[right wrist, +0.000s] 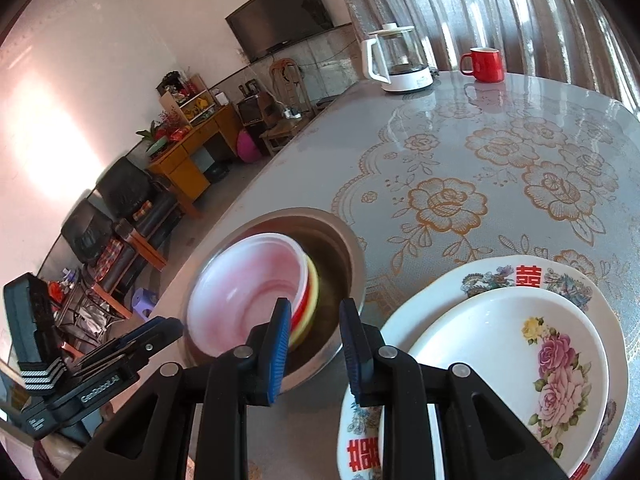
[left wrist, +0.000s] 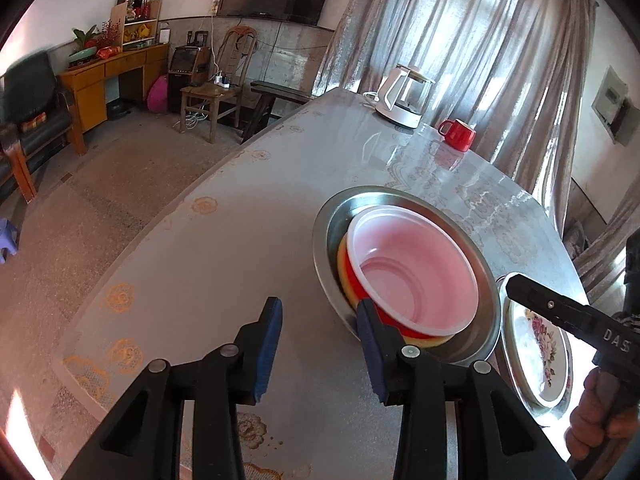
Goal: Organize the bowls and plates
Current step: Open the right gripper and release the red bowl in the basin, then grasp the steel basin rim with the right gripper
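A steel bowl (left wrist: 320, 240) (right wrist: 356, 256) stands near the table's left edge. Inside it lean nested bowls: a white one (left wrist: 420, 272) (right wrist: 248, 292) on top, over a red one (left wrist: 356, 280) and a yellow one (left wrist: 342, 264). My left gripper (left wrist: 320, 344) is open over bare tablecloth, its right finger beside the steel rim. My right gripper (right wrist: 316, 344) hangs open just above the steel bowl's near rim, with nothing pinched. To its right lies a rose-patterned plate (right wrist: 520, 360) (left wrist: 536, 360) on a larger plate with red characters (right wrist: 520, 276).
A glass kettle (left wrist: 404, 100) (right wrist: 396, 60) and a red mug (left wrist: 458, 134) (right wrist: 484, 64) stand at the table's far end by the curtain. The table edge runs along the left, with floor, chairs and a desk beyond. A hand (left wrist: 592, 420) holds the right tool.
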